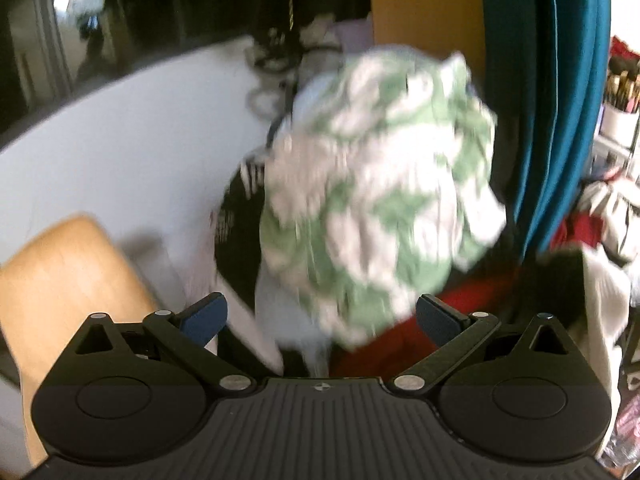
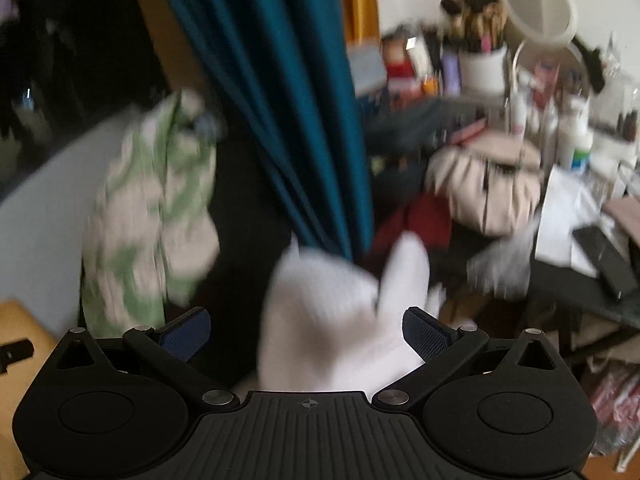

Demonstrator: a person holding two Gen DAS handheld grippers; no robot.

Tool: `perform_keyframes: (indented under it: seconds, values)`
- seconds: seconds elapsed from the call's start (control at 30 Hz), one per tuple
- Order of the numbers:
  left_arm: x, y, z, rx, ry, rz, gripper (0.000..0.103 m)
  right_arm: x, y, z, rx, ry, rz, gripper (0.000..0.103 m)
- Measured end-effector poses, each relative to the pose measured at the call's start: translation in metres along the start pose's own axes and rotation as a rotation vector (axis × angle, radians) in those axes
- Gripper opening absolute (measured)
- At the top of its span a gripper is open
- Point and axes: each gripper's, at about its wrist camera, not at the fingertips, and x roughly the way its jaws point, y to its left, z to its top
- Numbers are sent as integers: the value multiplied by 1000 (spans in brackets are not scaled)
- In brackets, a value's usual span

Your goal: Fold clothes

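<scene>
Both views are smearing with motion blur, so details are uncertain. The left gripper (image 1: pixel 322 318) is pointing at a green-and-white patterned garment (image 1: pixel 376 196) that is bunching in a loose heap above a black printed garment (image 1: pixel 236 232), near the right end of a white tabletop (image 1: pixel 120 152); its blue-padded fingers (image 1: pixel 206 316) are standing wide apart and are gripping nothing. The right gripper (image 2: pixel 306 334) is likewise spreading its fingers (image 2: pixel 426 338) wide, with a white garment (image 2: pixel 340 320) lying between them but not pinched. In the right wrist view the patterned garment is showing at the left, beside a hanging teal curtain (image 2: pixel 280 100). A crowded dresser (image 2: pixel 500 100) with brushes, bottles and a round mirror (image 2: pixel 538 4) is sitting well to the right, and red cloth (image 1: pixel 400 336) is lying under the pile.

The clothes are looking still unfolded. The risk, as I judge it, is closing on a thick bunch or on two garments at once, since the layers are overlapping; that would be dragging the wrong piece. A wide sweep rightward could also be knocking into the dresser clutter or catching the curtain.
</scene>
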Motion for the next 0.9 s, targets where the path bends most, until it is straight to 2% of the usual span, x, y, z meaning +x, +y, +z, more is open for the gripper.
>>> perform_keyframes:
  seconds: [0.07, 0.2, 0.37, 0.53, 0.63, 0.7, 0.83, 0.9]
  values:
    - [18, 10, 12, -5, 3, -39, 103, -3, 3, 16, 26, -42, 1, 102]
    - [59, 29, 34, -3, 19, -116, 103, 12, 25, 20, 43, -43, -49, 102]
    - [134, 50, 33, 74, 102, -197, 103, 51, 68, -13, 31, 38, -170, 102]
    - [195, 64, 25, 176, 133, -258, 103, 94, 92, -57, 87, 139, -313, 102]
    - [220, 65, 21, 226, 150, -291, 103, 118, 99, -79, 106, 196, -400, 102]
    - [230, 65, 18, 241, 145, -326, 103, 130, 107, -91, 67, 213, -454, 102]
    - [246, 69, 14, 215, 162, -382, 103, 149, 122, -106, -31, 224, -537, 102]
    - [253, 72, 12, 186, 184, -408, 103, 154, 123, -108, -26, 228, -550, 102]
